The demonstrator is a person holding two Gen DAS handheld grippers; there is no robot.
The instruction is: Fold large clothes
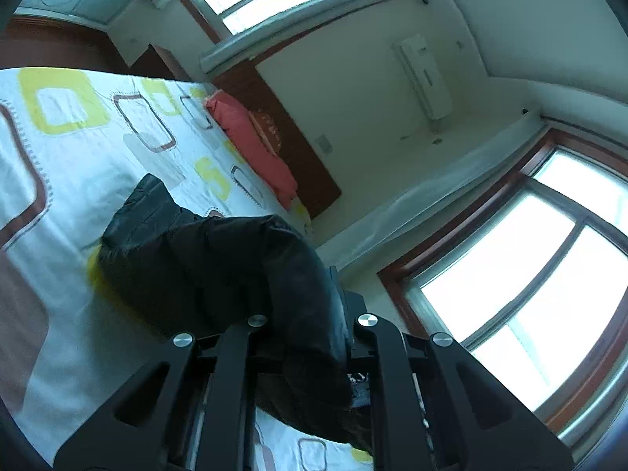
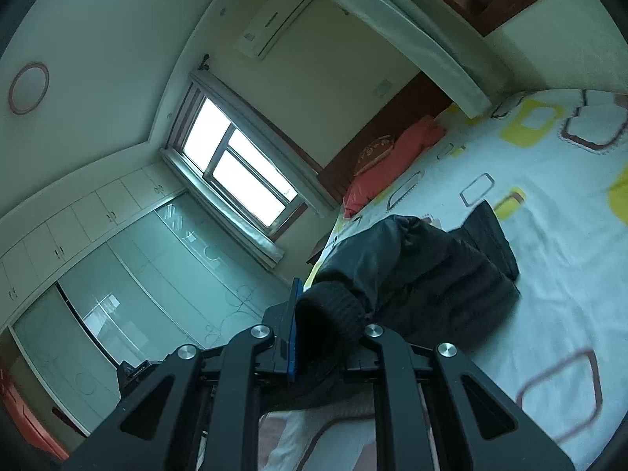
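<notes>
Black padded jacket (image 1: 219,271) hangs clamped in my left tool (image 1: 310,325) and, by its cuff, my right tool (image 2: 318,333). Slick, heavy fabric may slip out, dropping onto the bed (image 1: 78,149) unfolded.

A patterned bedsheet (image 1: 78,149) covers the bed; red pillows (image 1: 251,137) line the wooden headboard (image 2: 396,117) beneath a wall-mounted air conditioner (image 1: 424,74).

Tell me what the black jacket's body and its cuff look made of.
Jacket body: smooth, slightly glossy shell, likely nylon or faux leather; light sheens across its puffy panels. Cuff: matte ribbed knit, visible parallel ridges, held in the right gripper.
</notes>
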